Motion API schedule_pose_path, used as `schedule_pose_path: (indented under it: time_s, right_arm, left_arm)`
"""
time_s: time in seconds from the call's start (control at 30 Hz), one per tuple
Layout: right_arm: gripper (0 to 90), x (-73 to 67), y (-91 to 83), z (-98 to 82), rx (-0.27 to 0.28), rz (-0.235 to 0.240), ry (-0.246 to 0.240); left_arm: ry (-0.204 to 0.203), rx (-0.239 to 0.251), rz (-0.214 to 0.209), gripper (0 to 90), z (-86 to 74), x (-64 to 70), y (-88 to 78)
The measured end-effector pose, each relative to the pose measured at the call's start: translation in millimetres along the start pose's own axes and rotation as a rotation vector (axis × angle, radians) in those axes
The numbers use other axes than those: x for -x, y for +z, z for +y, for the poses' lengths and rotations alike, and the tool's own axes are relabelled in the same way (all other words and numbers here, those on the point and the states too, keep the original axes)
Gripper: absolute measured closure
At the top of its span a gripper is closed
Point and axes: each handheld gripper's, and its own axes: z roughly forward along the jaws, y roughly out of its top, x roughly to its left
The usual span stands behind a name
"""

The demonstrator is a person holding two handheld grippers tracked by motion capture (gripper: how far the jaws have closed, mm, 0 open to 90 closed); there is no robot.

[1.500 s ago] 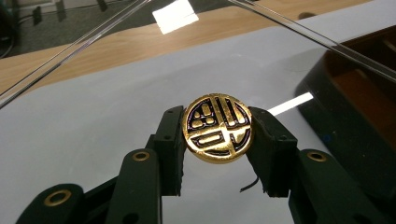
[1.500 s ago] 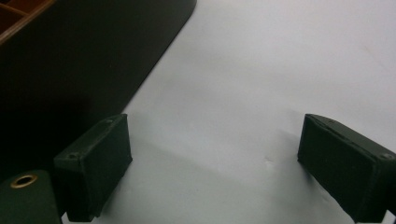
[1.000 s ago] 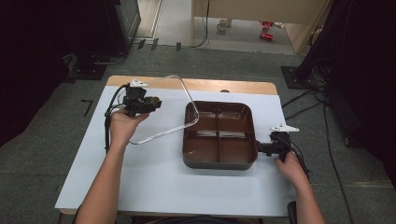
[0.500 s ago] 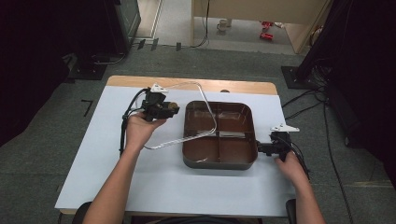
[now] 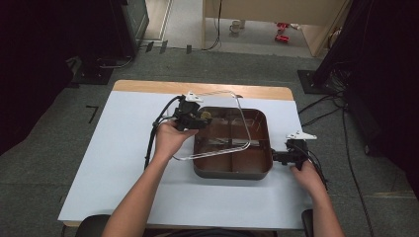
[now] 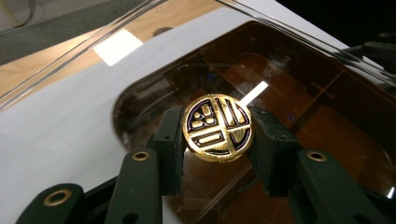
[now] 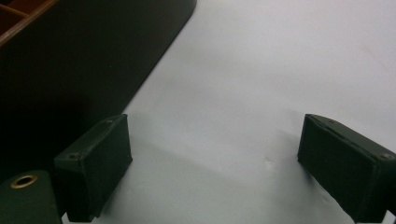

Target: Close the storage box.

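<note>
One clear lid (image 5: 212, 126) clamped by its gold knob (image 6: 217, 128) in left gripper (image 5: 200, 118), held over brown tray (image 5: 232, 170); right gripper (image 7: 215, 168) jaws apart beside tray. Next: square lid, lower onto rim.

Stood right of centre on the table (image 5: 113, 163): divided tray (image 5: 262, 170). Hung tilted over its left half, overlapping the near-left rim: clear lid (image 5: 232, 123). Gripped by its round knob (image 6: 217, 128), left of the lid: left gripper (image 5: 200, 117). Rested just beside the tray's right wall, jaws apart on bare tabletop: right gripper (image 5: 276, 157).
</note>
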Motion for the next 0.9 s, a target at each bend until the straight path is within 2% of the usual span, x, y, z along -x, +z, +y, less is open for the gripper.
schedule_pose_path:
  time_s: [0.37, 0.5, 0.57, 0.63, 0.77, 0.9]
  right_arm:
    - [9.1, 0.0, 0.0, 0.0, 0.000, 0.000, 0.000]
    - [9.2, -0.2, -0.1, 0.0, -0.001, 0.000, 0.001]
    - [9.2, -0.2, 0.0, 0.1, -0.001, 0.000, 0.001]
    - [9.2, -0.2, 0.0, 0.0, -0.001, -0.001, 0.000]
    - [9.2, 0.0, 0.1, 0.0, 0.001, 0.000, -0.002]
    - [9.1, 0.0, 0.1, 0.0, 0.000, -0.001, -0.002]
  left_arm:
    - [0.052, -0.032, -0.038, 59.4, 3.3, 29.3, 27.1]
    - [0.082, -0.047, -0.043, 59.4, 3.7, 38.2, 36.8]
    - [0.084, -0.049, -0.044, 59.4, 3.7, 40.0, 38.9]
    - [0.105, -0.058, -0.058, 59.4, 3.0, 46.4, 47.5]
    - [0.117, -0.059, -0.073, 59.4, 1.6, 52.0, 57.9]
    - [0.151, -0.075, -0.055, 59.4, 0.5, 56.7, 65.1]
